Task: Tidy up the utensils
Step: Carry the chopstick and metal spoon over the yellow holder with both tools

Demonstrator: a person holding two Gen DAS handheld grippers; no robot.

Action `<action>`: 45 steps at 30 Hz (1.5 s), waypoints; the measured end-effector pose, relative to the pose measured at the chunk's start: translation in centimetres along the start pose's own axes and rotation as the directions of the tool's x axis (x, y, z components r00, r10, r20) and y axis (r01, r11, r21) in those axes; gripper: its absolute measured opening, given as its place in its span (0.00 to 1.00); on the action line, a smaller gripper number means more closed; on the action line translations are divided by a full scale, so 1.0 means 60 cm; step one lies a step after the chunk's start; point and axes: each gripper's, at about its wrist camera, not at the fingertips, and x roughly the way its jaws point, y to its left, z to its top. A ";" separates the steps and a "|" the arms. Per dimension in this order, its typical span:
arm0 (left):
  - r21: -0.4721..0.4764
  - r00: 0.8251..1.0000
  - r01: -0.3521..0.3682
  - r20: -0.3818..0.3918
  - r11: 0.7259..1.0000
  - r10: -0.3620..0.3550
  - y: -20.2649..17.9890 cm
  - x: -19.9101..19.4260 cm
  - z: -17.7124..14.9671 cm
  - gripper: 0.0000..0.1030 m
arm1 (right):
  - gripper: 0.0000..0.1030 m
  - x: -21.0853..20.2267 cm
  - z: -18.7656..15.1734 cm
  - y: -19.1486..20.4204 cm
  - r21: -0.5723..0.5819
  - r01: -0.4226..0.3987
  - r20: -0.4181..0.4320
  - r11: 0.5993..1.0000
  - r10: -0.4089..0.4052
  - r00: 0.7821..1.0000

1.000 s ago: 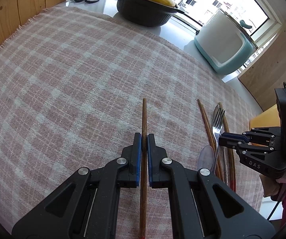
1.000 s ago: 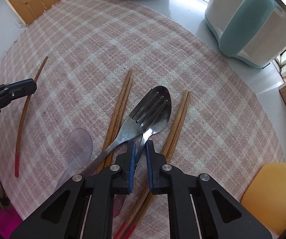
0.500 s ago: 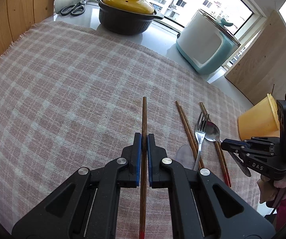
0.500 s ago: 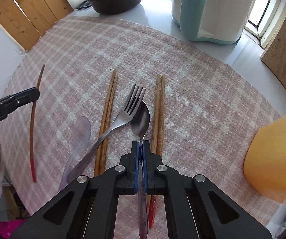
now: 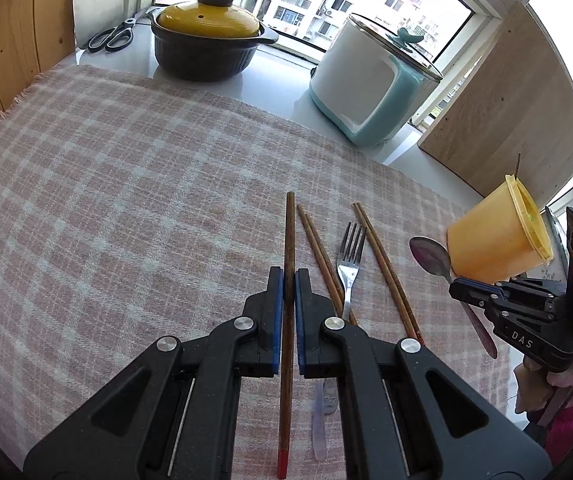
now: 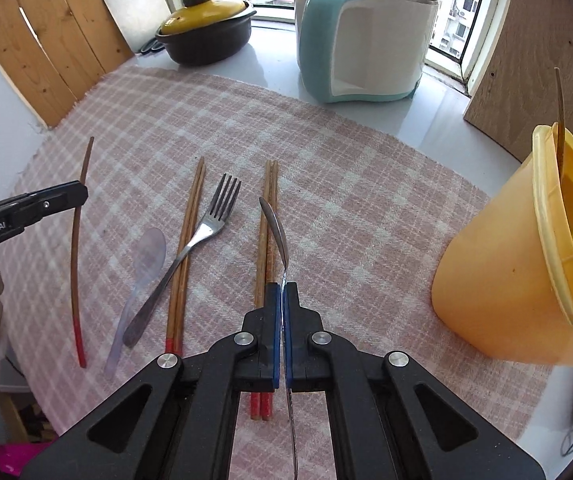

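My left gripper (image 5: 288,276) is shut on a single dark wooden chopstick (image 5: 288,232) with a red end, held above the cloth. My right gripper (image 6: 284,292) is shut on the handle of a metal spoon (image 6: 276,224), lifted edge-on over the cloth; in the left wrist view that spoon (image 5: 430,256) hangs beside the yellow cup (image 5: 494,240). A metal fork (image 6: 206,232) lies on the cloth across one pair of chopsticks (image 6: 188,240). A second pair (image 6: 268,216) lies under the held spoon. A clear plastic spoon (image 6: 146,260) lies left of the fork.
The yellow cup (image 6: 518,272) at the right holds a chopstick and something green. A white and teal cooker (image 6: 362,36), a black pot with a yellow lid (image 6: 206,32), scissors (image 5: 110,36) and wooden boards stand behind the pink checked cloth (image 6: 366,184).
My right gripper shut on the metal spoon and lifted it off the fork, toward the yellow cup. My left gripper rose with its chopstick still held.
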 end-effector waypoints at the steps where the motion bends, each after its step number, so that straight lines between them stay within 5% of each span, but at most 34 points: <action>1: 0.005 1.000 0.005 0.005 1.000 -0.005 -0.005 -0.003 0.003 0.03 | 0.00 -0.007 -0.001 -0.001 0.006 -0.002 0.014 1.000 0.002 1.000; 24: 0.157 0.978 0.152 0.121 0.976 -0.172 -0.236 -0.059 0.093 0.03 | 0.00 -0.212 0.022 -0.119 0.094 -0.031 0.330 0.995 -0.002 0.944; 45: 0.237 0.933 0.237 0.215 0.942 -0.289 -0.443 -0.103 0.186 0.03 | 0.00 -0.230 0.064 -0.267 0.169 -0.053 0.420 0.984 -0.024 0.907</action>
